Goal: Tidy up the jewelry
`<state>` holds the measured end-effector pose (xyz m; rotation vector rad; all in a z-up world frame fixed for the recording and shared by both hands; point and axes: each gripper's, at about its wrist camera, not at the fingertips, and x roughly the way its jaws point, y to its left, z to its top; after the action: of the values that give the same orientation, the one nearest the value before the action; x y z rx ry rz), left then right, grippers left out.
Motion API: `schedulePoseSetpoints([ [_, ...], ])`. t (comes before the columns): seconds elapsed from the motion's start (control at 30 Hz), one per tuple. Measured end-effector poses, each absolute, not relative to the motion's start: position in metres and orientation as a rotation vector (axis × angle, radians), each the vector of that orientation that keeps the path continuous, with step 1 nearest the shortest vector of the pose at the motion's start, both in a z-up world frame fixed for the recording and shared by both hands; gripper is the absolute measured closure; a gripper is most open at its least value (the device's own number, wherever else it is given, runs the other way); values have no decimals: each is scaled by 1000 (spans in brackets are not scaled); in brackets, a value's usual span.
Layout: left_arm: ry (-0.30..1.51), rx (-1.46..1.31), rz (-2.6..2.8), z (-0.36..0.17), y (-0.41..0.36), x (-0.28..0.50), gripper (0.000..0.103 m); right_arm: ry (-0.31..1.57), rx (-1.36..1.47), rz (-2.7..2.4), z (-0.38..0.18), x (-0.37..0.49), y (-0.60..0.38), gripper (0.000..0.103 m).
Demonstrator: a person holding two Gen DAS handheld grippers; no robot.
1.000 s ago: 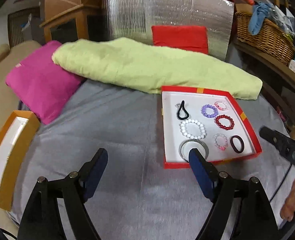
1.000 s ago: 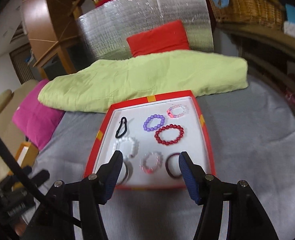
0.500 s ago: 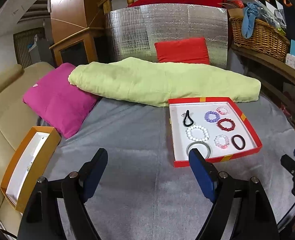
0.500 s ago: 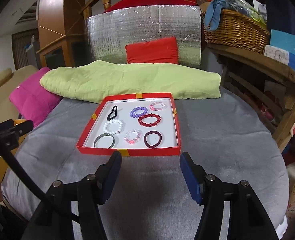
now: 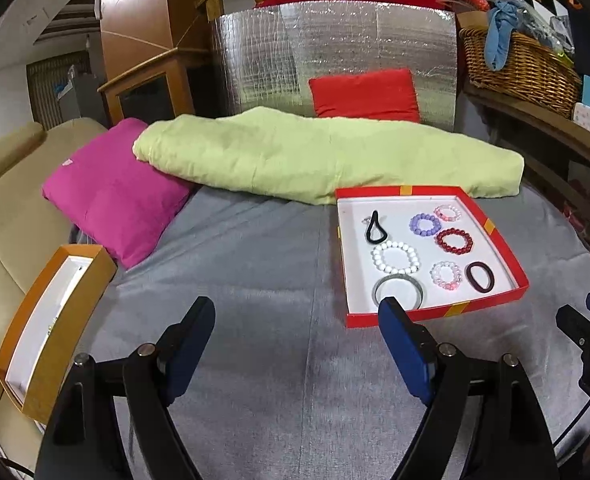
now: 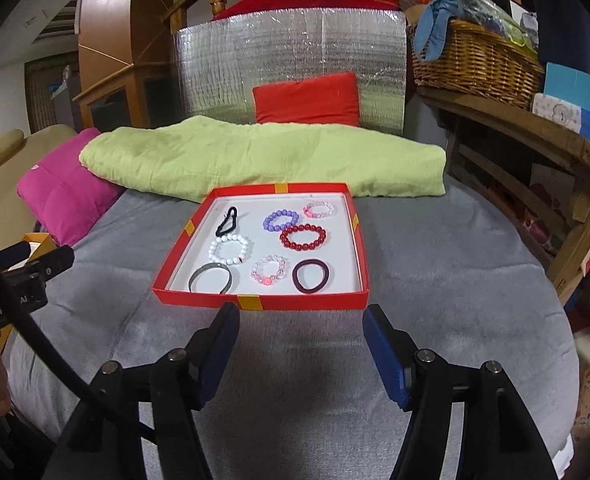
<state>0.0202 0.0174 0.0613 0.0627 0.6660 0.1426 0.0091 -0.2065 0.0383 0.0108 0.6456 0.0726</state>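
Grey fabric [image 5: 255, 264] is covering the surface seen from the left wrist, with a pink cushion [image 5: 115, 196] and a green quilt [image 5: 315, 156] lying at its far edge before a silver foil panel [image 5: 335, 52] and a red cushion [image 5: 365, 94]. Ahead and to the right, a red tray [image 5: 499, 248] is sitting on the fabric, holding a white bead bracelet [image 5: 395, 257], a purple one [image 5: 425, 225], a dark red one [image 5: 454, 241], two pinkish ones, a grey bangle [image 5: 399, 289] and dark hair ties. An orange box [image 5: 59, 320] is resting at the left edge. The left gripper [image 5: 297, 326] is hovering with jaws standing wide and holding nothing. From the right wrist, the same red tray [image 6: 359, 240] is lying straight ahead, just beyond the right gripper [image 6: 301, 334], whose jaws are opening with only bare fabric between them. A wicker basket [image 6: 475, 64] is sitting on a wooden shelf at right, beside a blue box [image 6: 583, 96] reading "FASHIO". At left, the other tool's body is showing the letters "Gen" and "AI".
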Motion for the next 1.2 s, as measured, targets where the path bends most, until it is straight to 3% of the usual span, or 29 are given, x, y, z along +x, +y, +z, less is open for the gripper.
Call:
schedulePoseSetpoints([
  [1.2, 689, 60, 189, 49, 13, 23, 19, 657, 53, 29, 31, 16, -212, 34],
])
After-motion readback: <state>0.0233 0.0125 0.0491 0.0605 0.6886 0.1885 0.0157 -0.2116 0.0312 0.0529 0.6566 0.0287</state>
